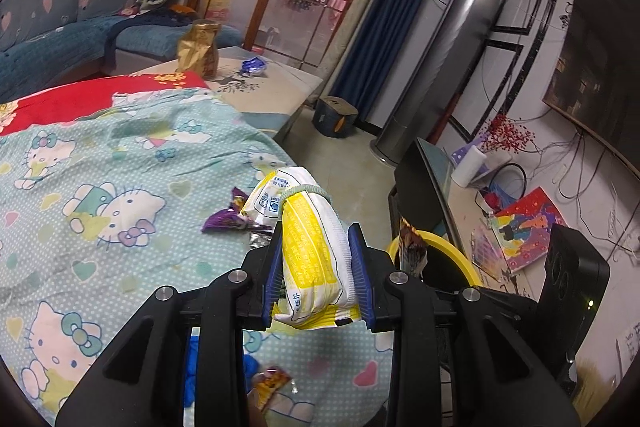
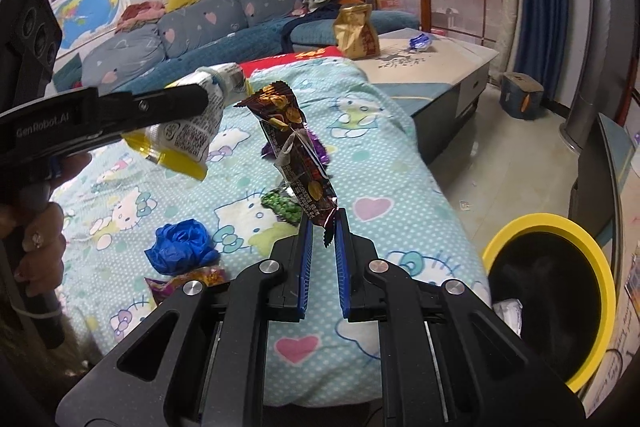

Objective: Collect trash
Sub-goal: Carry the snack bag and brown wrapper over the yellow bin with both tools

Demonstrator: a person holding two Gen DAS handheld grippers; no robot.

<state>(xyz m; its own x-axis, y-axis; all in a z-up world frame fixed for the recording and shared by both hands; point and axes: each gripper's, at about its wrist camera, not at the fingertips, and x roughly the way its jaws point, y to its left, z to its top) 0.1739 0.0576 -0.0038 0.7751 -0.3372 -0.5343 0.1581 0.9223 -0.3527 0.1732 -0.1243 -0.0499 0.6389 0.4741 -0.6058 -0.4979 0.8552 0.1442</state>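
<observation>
Two pieces of trash are already off the bed and in the air. The yellow-and-white packet, folded over and bound with a green rubber band, sits clamped between the blue pads of the left hand-held gripper; it looks light and soft, bulging a little between the pads, so a hold across its thick middle suits it well. The dark brown snack wrapper stands up from the right hand-held gripper, whose jaws are drawn close but with a gap showing lower down; only the crimped bottom seam appears pinched at the tips. That wrapper seems near weightless, crinkly and slick, so such a thin edge grip could slip, and a hold higher on its body would likely be safer.

Beyond them, on the Hello Kitty bedsheet, more litter lies loose: a crumpled blue plastic bag, a green pea packet, a purple wrapper and a small orange-purple wrapper. All look flimsy and best taken by a raised fold. The yellow-rimmed bin stands on the floor just beside the bed, to the right.
</observation>
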